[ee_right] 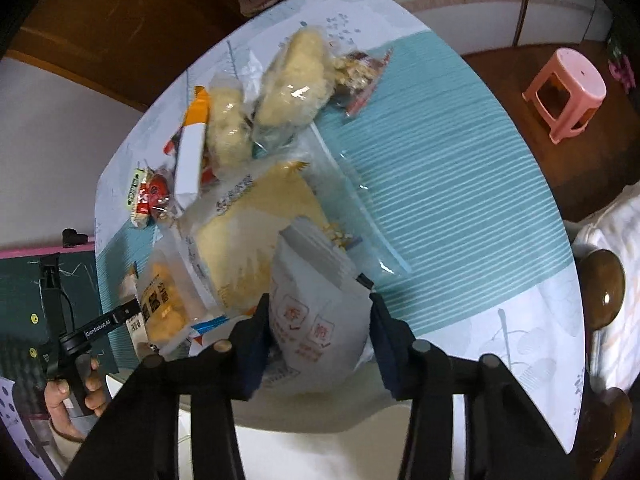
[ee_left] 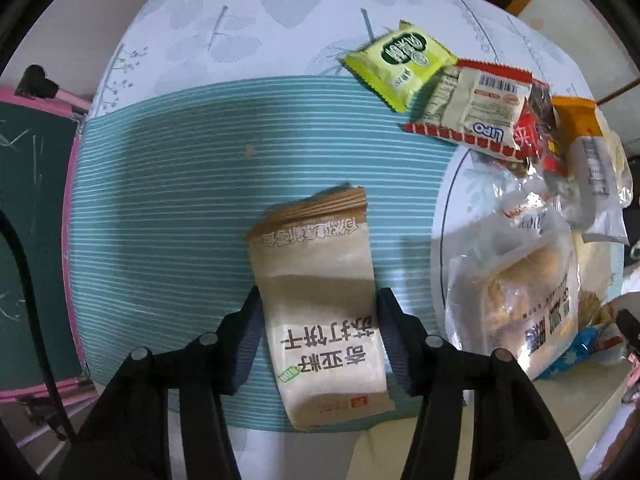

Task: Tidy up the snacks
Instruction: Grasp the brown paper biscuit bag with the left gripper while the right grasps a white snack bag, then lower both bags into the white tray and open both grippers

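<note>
Two grippers are each closing on a snack pack at once. In the left wrist view, the left gripper (ee_left: 318,336), low centre, is pointing straight down with its pads pressing both long edges of a tan cracker pack (ee_left: 320,312) lying flat on the teal mat (ee_left: 160,200); gripping across the narrow width is probably what lets the jaws span it. In the right wrist view, the right gripper (ee_right: 320,336), low centre, is pinching a white pack (ee_right: 316,320) at its sides, the pack standing tilted at the near edge of the snack pile (ee_right: 248,184).

No box or tray is showing; the only container in sight is a clear zip bag (ee_right: 360,216) right of the pile, lying flat and looking nearly empty. A green pack (ee_left: 396,64) and a red-edged pack (ee_left: 476,108) are sitting upper right in the left view, loose on the table (ee_left: 240,20).
</note>
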Action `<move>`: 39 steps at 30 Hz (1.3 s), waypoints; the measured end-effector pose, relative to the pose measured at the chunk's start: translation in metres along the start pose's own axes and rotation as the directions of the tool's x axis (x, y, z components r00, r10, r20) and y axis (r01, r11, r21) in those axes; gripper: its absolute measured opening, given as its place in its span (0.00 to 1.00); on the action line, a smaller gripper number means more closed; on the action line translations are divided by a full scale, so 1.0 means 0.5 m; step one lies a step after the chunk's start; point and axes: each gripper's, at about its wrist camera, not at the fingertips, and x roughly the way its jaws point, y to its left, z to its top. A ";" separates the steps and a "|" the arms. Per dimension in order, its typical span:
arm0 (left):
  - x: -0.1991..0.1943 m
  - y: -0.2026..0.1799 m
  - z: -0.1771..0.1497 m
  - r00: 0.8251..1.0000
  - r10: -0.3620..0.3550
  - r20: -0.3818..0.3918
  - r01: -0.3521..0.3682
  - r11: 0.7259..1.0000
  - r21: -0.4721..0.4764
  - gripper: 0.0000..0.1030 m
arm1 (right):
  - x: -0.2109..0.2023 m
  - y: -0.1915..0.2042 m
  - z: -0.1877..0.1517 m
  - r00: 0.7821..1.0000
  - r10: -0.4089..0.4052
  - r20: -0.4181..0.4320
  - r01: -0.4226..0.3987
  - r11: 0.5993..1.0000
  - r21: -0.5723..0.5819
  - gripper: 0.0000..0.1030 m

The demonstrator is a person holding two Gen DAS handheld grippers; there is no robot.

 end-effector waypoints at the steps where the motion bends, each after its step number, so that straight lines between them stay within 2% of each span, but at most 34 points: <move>1: -0.008 0.001 -0.004 0.999 0.015 0.030 -0.015 1.000 -0.003 0.52 | -0.011 0.004 -0.002 1.000 0.009 0.024 -0.009 1.000 -0.003 0.44; 3: -0.050 -0.008 -0.011 0.990 0.030 0.135 -0.028 0.999 -0.017 0.52 | -0.038 0.012 -0.006 0.996 0.024 0.092 -0.023 1.000 -0.011 0.43; 6: -0.140 -0.017 -0.019 0.961 0.054 0.272 -0.048 0.998 -0.026 0.52 | -0.096 0.023 -0.012 0.975 0.041 0.217 -0.035 0.999 -0.032 0.43; 8: -0.207 -0.031 -0.037 0.925 0.072 0.372 -0.071 0.997 -0.018 0.52 | -0.147 0.034 -0.022 0.948 0.064 0.312 -0.051 0.998 -0.049 0.43; 10: -0.276 -0.048 -0.067 0.878 0.081 0.471 -0.090 0.996 -0.003 0.52 | -0.207 0.052 -0.040 0.908 0.095 0.409 -0.066 0.994 -0.083 0.43; 13: -0.383 -0.075 -0.127 0.809 0.044 0.586 -0.081 0.996 0.036 0.52 | -0.273 0.071 -0.078 0.861 0.120 0.495 -0.059 0.989 -0.137 0.44; 15: -0.431 -0.087 -0.169 0.777 0.019 0.629 -0.073 0.996 0.060 0.52 | -0.302 0.078 -0.099 0.843 0.132 0.521 -0.052 0.985 -0.166 0.44; 18: -0.488 -0.104 -0.236 0.741 -0.018 0.671 -0.060 0.994 0.093 0.52 | -0.337 0.089 -0.149 0.824 0.151 0.546 -0.039 0.977 -0.211 0.44; 20: -0.507 -0.102 -0.278 0.726 -0.043 0.686 -0.043 0.993 0.108 0.52 | -0.355 0.097 -0.187 0.815 0.151 0.559 -0.020 0.972 -0.233 0.44; 23: -0.538 -0.112 -0.339 0.714 -0.062 0.698 -0.036 0.991 0.125 0.52 | -0.373 0.089 -0.234 0.805 0.162 0.570 -0.018 0.968 -0.251 0.44; 27: -0.523 -0.127 -0.404 0.709 -0.072 0.701 -0.037 0.990 0.139 0.52 | -0.383 0.084 -0.291 0.808 0.187 0.559 -0.045 0.965 -0.258 0.44; 32: -0.485 -0.144 -0.470 0.722 -0.091 0.686 -0.037 0.985 0.170 0.52 | -0.371 0.087 -0.352 0.820 0.187 0.541 -0.037 0.961 -0.275 0.45; 36: -0.456 -0.155 -0.495 0.733 -0.081 0.675 -0.068 0.979 0.192 0.52 | -0.343 0.098 -0.380 0.845 0.166 0.508 -0.011 0.956 -0.294 0.45; 39: -0.442 -0.156 -0.500 0.745 -0.076 0.663 -0.075 0.978 0.196 0.52 | -0.327 0.104 -0.393 0.854 0.143 0.500 0.018 0.953 -0.304 0.46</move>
